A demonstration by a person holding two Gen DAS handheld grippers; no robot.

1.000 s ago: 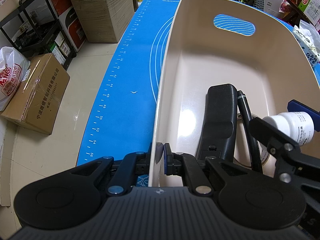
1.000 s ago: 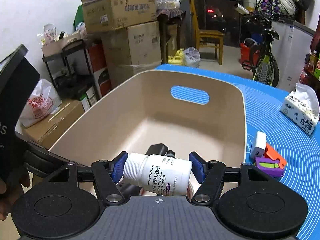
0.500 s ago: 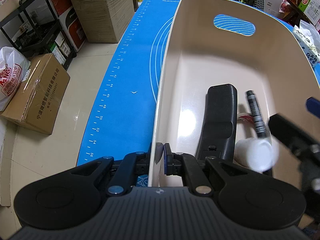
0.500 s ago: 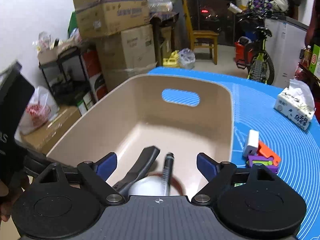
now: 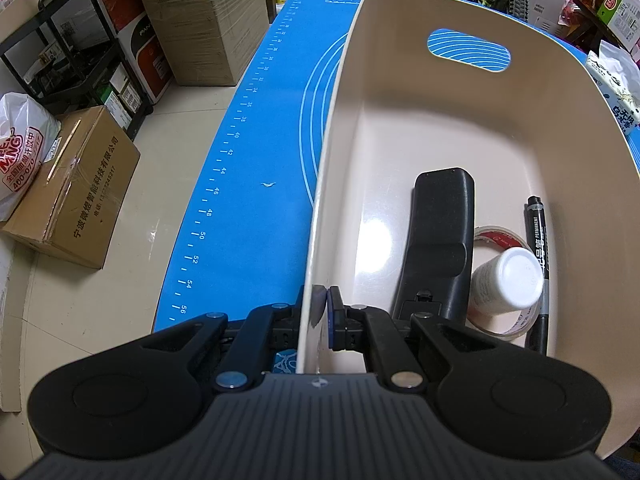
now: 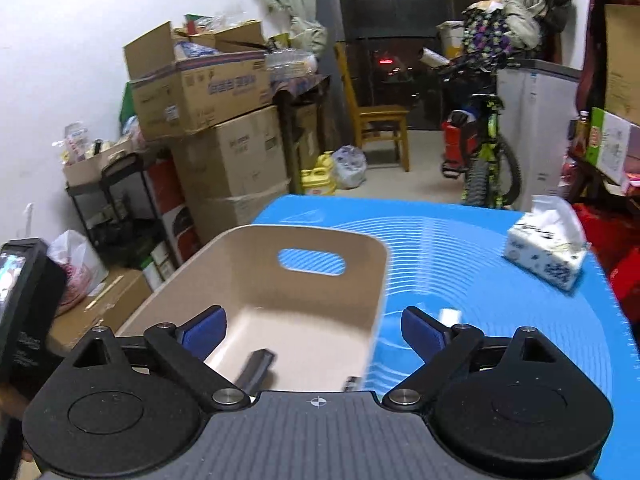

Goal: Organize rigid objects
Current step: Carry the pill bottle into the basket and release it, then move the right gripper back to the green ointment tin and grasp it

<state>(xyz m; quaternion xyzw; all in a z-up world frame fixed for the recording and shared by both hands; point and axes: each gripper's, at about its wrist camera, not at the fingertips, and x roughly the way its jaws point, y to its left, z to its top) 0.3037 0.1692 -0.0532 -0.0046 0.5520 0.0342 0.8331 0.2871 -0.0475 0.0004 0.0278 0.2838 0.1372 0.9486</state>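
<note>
Blue mat: one bin (four items inside), left gripper pinching its wall, right gripper spread.

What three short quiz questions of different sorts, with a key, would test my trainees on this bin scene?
1. True or false: the left claw is clamped on the bin wall.
2. The white bottle rests on: A) roll of tape B) tissue pack C) mat
3. Fill in: the right claw is ____.

Key: 1 true; 2 A; 3 open.
</note>
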